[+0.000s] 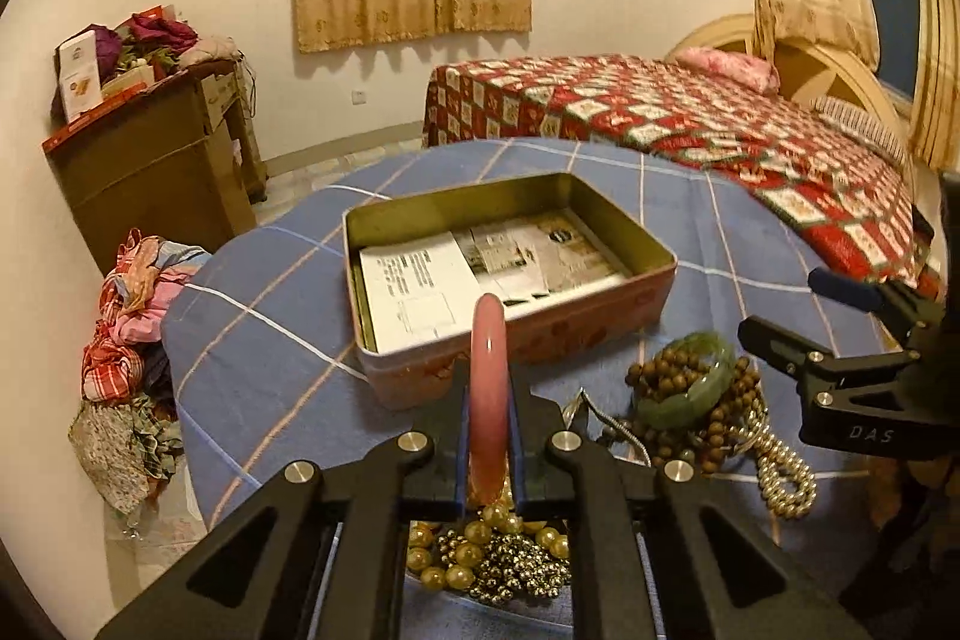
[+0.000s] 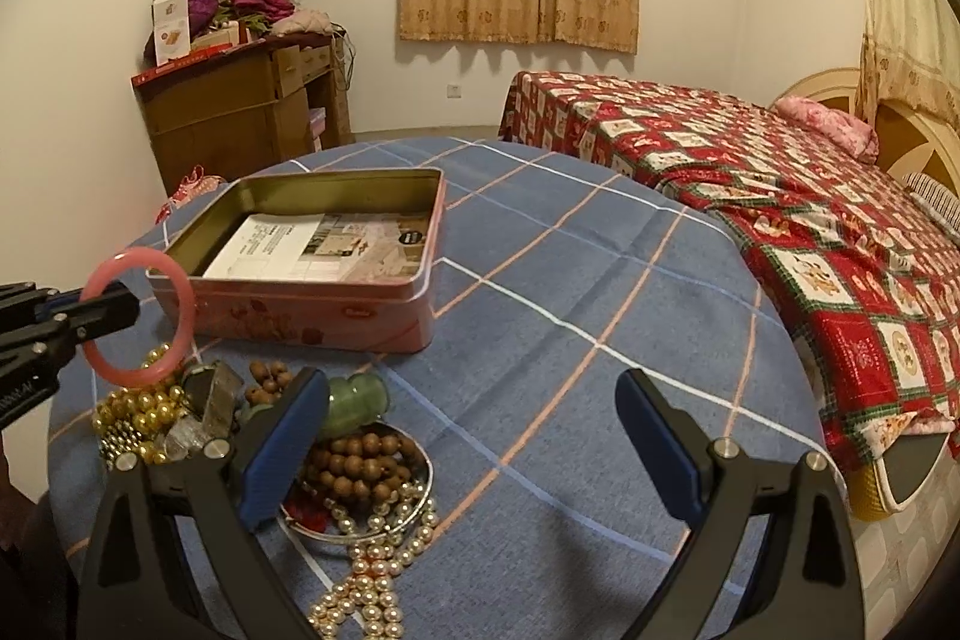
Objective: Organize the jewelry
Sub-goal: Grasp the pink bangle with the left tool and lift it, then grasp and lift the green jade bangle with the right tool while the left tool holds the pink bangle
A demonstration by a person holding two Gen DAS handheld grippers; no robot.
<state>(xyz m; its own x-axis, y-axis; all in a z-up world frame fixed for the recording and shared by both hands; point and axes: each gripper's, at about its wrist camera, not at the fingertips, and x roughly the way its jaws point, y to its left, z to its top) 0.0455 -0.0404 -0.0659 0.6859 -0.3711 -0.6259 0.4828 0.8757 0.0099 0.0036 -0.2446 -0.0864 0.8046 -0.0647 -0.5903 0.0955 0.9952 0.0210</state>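
Observation:
My left gripper (image 1: pixel 489 412) is shut on a pink bangle (image 1: pixel 489 388), which stands upright on edge between the blue pads; the right wrist view shows the bangle (image 2: pixel 180 304) lifted above the jewelry pile. Beyond it sits an open pink tin box (image 1: pixel 600 322) lined with printed paper. A round metal tray (image 2: pixel 420 484) holds brown wooden beads (image 2: pixel 354 466), a green bangle (image 2: pixel 354 400), pearl strands (image 2: pixel 366 580) and gold beads (image 2: pixel 138 412). My right gripper (image 2: pixel 474 448) hangs open over the tablecloth, with nothing between its fingers, just right of the tray.
The round table wears a blue checked cloth (image 2: pixel 570 292). A bed with a red patterned quilt (image 2: pixel 780 196) stands close on the right. A brown cabinet (image 2: pixel 234 118) is against the far wall and a heap of clothes (image 1: pixel 132 328) lies on the floor at left.

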